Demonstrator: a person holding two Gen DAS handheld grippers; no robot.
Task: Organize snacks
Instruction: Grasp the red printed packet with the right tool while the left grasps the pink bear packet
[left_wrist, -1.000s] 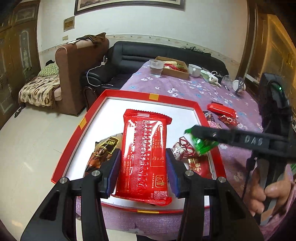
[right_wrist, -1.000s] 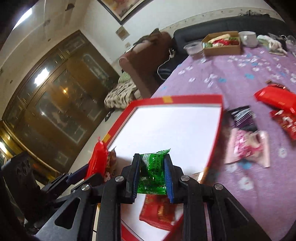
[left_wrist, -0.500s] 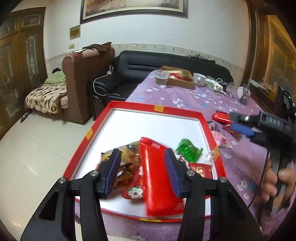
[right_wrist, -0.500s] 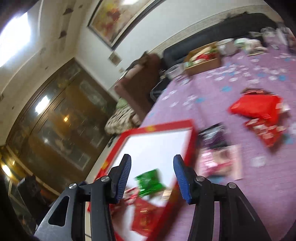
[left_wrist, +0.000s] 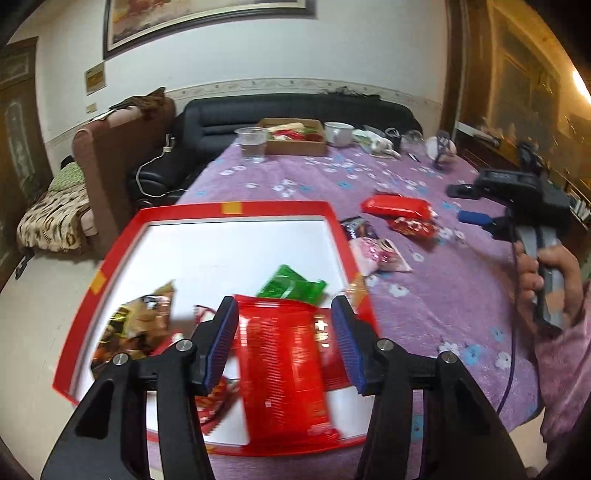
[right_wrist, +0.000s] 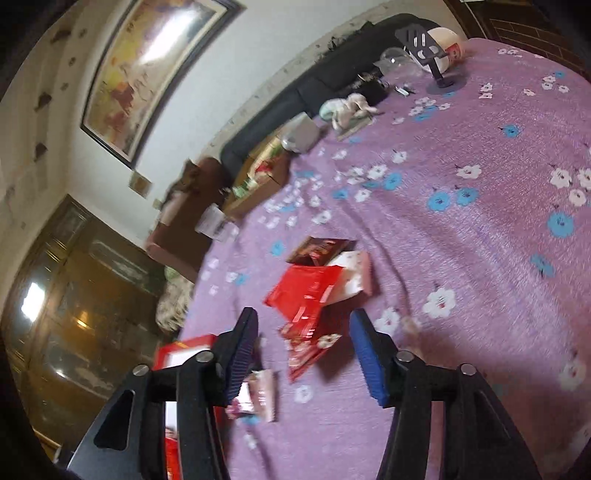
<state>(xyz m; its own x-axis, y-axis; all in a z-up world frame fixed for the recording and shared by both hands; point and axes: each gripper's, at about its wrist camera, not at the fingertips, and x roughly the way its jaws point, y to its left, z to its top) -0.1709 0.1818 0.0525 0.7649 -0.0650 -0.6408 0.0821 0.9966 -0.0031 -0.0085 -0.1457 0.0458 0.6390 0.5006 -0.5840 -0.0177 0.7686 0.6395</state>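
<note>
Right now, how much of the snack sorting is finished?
Done: the green packet and several others lie in the red tray. In hand: nothing; both hand-held grippers' jaws are opening. Left: the red packet and pink packet on the purple tablecloth.

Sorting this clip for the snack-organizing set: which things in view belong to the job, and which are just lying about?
Belonging to the job:
red tray
long red packet
green packet
brown packet
red packets on the cloth
pink packet

Just lying about:
cardboard box
plastic cup
white mug
</note>
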